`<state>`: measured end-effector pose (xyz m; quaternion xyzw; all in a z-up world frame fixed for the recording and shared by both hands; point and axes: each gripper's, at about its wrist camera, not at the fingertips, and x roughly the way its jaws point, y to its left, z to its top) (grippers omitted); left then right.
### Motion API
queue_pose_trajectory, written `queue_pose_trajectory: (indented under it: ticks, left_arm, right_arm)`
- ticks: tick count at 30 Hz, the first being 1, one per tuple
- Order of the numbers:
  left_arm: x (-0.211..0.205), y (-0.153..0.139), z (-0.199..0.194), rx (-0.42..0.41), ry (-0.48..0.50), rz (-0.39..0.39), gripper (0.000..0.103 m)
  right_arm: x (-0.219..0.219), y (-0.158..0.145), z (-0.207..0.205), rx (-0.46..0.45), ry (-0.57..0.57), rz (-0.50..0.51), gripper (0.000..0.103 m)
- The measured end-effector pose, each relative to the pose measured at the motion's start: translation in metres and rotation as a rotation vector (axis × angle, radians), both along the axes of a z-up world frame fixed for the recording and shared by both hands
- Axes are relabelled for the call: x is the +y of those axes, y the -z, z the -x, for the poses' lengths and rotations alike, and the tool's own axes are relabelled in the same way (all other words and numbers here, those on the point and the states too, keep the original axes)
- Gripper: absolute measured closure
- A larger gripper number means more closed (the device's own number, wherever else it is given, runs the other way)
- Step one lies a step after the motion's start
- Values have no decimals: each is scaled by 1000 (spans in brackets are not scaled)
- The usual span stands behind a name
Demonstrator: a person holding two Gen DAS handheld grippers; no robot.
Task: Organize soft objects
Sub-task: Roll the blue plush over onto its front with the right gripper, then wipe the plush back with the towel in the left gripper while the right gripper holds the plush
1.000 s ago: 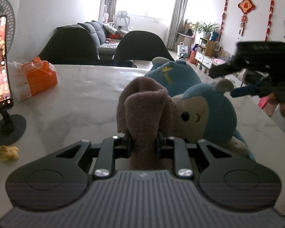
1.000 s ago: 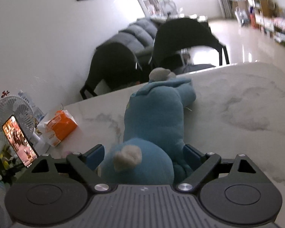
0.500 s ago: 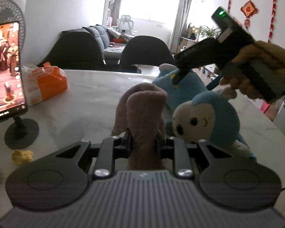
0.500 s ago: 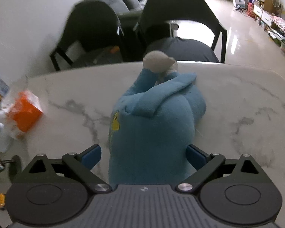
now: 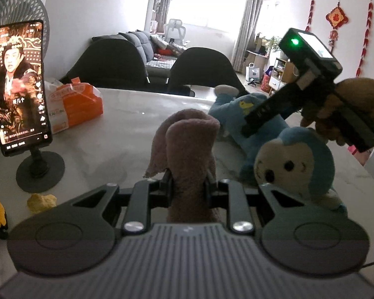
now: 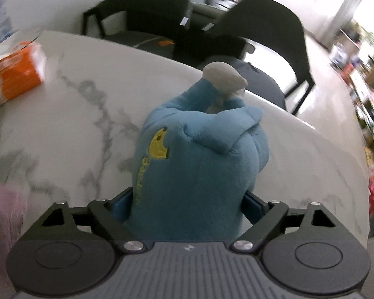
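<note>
Blue plush monkey (image 6: 194, 174), yellow emblem, cream face

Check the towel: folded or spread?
Folded. The towel stands doubled over in a bunch, pinched between the left gripper's fingers.

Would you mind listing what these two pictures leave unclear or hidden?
- Left wrist view: the left hand-held gripper fingertips are buried in the pink towel.
- Right wrist view: the blue monkey toy covers the right hand-held gripper fingertips; its face is out of frame.
- Right wrist view: the shelves at the right edge are motion-blurred.
</note>
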<state>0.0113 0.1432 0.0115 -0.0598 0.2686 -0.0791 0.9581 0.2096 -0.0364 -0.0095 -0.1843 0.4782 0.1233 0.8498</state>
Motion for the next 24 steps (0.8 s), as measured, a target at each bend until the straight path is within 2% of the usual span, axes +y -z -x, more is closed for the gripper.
queue_pose_trajectory:
  ticks: [5, 8, 10, 15, 19, 22, 24]
  left_arm:
    - [-2, -1, 0, -4, 14, 0, 81]
    - [-4, -2, 1, -6, 20, -2, 81]
    - [-4, -3, 0, -8, 24, -3, 81]
    - [-6, -6, 1, -16, 50, 11, 81]
    - [-7, -12, 3, -28, 88, 56, 81]
    - [-11, -15, 4, -37, 114, 62, 81]
    - [-15, -14, 1, -34, 122, 57, 81]
  right_arm:
    - [7, -3, 30, -10, -284, 46, 16]
    - [16, -4, 55, -5, -481, 115, 16]
    - [18, -5, 70, 4, -572, 153, 16]
    - [13, -8, 94, 38, -752, 210, 15]
    - [7, -7, 116, 93, -898, 256, 14]
    - [5, -7, 127, 109, -948, 296, 11]
    - [5, -8, 131, 88, -938, 309, 8]
